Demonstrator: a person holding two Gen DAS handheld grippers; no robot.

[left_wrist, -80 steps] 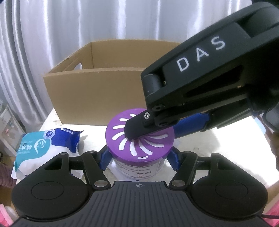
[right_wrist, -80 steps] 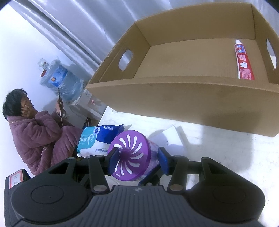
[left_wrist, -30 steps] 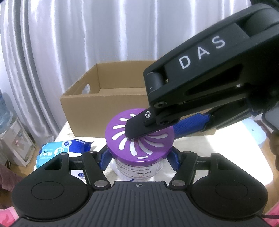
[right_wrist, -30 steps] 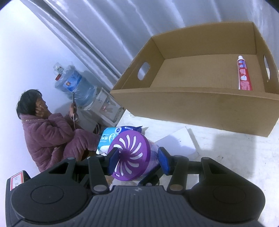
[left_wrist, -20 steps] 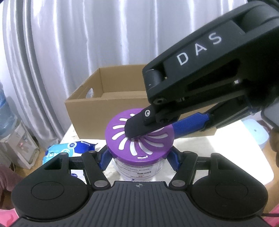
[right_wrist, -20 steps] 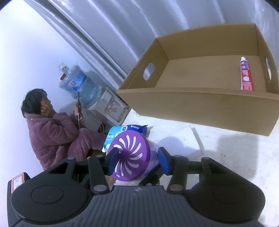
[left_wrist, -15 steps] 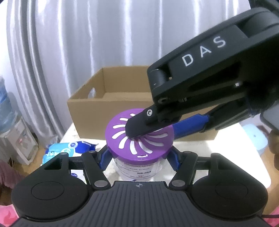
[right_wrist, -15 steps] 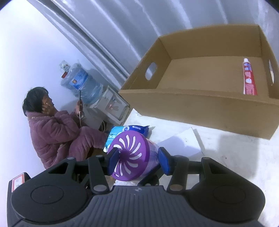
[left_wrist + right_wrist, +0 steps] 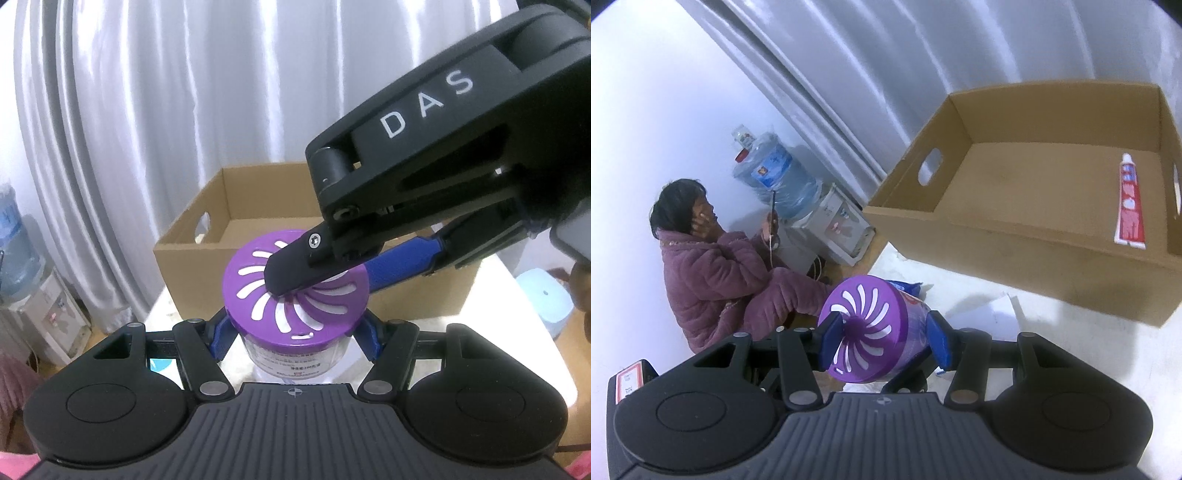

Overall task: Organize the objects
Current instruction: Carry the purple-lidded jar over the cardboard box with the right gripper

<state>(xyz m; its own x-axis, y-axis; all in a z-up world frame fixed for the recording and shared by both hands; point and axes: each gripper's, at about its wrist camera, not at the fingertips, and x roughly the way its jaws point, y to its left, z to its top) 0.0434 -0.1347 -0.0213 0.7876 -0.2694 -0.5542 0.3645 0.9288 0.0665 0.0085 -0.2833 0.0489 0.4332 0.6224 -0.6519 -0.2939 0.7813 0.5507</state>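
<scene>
A clear jar with a purple slotted lid [image 9: 295,291] is held in the air by both grippers. My left gripper [image 9: 295,334] is shut on the jar's clear body below the lid. My right gripper [image 9: 884,339] is shut on the purple lid [image 9: 864,328] from the side; in the left wrist view its black finger [image 9: 295,269] lies across the lid top. An open cardboard box [image 9: 258,251] stands behind the jar on the white table; in the right wrist view the box [image 9: 1034,236] holds a red and white toothpaste tube [image 9: 1130,206].
A blue and white wipes pack [image 9: 905,286] and a flat white box [image 9: 990,314] lie on the white table [image 9: 1052,354] below the jar. A seated person in a purple coat [image 9: 720,266] and a water dispenser [image 9: 783,184] are off the table's left. Grey curtains hang behind.
Both grippers have lifted the jar higher and drawn back from the box, which looks smaller and lower. The wipes pack has slid under the grippers. Grips are unchanged.
</scene>
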